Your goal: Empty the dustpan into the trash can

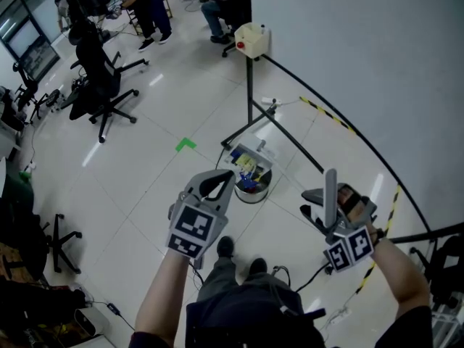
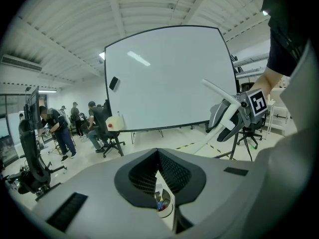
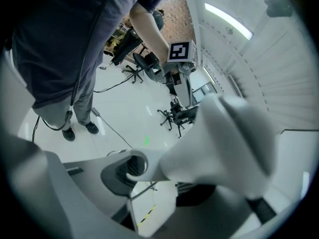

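Bare floor (image 1: 145,194) open to the left of the trash can (image 1: 254,196), free for approach from near and left. Far side barred by tripod (image 1: 249,85), legs spread just beside the can. Right side closed by whiteboard (image 1: 362,49). Office chairs (image 1: 101,85) far left, well apart. Dustpan handle (image 1: 330,187) upright at near right.
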A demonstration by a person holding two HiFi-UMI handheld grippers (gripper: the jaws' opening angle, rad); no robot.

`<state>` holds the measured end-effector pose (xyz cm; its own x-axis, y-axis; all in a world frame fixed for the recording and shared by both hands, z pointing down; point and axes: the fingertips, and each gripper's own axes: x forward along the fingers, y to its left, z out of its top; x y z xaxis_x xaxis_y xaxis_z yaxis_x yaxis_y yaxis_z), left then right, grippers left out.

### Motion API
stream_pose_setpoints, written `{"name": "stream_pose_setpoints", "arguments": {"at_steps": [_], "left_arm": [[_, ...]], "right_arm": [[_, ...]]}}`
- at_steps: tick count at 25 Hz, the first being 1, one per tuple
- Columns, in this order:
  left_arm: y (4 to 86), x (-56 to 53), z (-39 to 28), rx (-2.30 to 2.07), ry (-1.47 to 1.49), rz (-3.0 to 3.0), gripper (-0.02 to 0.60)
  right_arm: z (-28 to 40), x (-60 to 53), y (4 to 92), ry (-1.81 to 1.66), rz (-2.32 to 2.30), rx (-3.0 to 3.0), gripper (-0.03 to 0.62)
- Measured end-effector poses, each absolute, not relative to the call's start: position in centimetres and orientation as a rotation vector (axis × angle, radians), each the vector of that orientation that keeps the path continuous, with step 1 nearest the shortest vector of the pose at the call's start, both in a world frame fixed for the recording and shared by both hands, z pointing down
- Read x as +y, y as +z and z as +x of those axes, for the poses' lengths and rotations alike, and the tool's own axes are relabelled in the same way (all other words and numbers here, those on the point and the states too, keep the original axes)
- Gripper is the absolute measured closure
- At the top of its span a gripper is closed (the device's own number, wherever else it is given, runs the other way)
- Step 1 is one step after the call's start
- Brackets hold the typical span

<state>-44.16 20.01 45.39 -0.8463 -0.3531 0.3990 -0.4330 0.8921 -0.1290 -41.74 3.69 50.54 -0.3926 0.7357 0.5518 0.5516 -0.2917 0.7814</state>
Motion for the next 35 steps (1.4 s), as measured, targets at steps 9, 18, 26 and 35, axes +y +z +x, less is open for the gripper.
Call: {"name": "stream_pose_setpoints", "arguments": {"at_steps": [9, 18, 26, 35], "left_arm": [[46.5, 19.7, -43.4, -2.662, 0.298, 0.567, 0.583], [47.3, 18.2, -43.9, -2.641, 0.296, 0.591, 0.583], [47.8, 18.3, -44.0, -2.638, 0.288, 0.588, 0.583], [48.6, 18.2, -44.2, -2.633, 0.264, 0.594, 0.583]], "right_arm": [[-42.4, 0.8, 51.7, 1.792, 1.550, 1.833, 0.402], [-41.9, -0.6, 52.2, 1.873, 1.577, 1.696, 0.405], [-41.6, -0.7, 51.9, 1.903, 1.543, 1.549, 0.409], [-41.5, 0.0, 52.0, 1.906, 1.563, 1.533, 0.408]]}}
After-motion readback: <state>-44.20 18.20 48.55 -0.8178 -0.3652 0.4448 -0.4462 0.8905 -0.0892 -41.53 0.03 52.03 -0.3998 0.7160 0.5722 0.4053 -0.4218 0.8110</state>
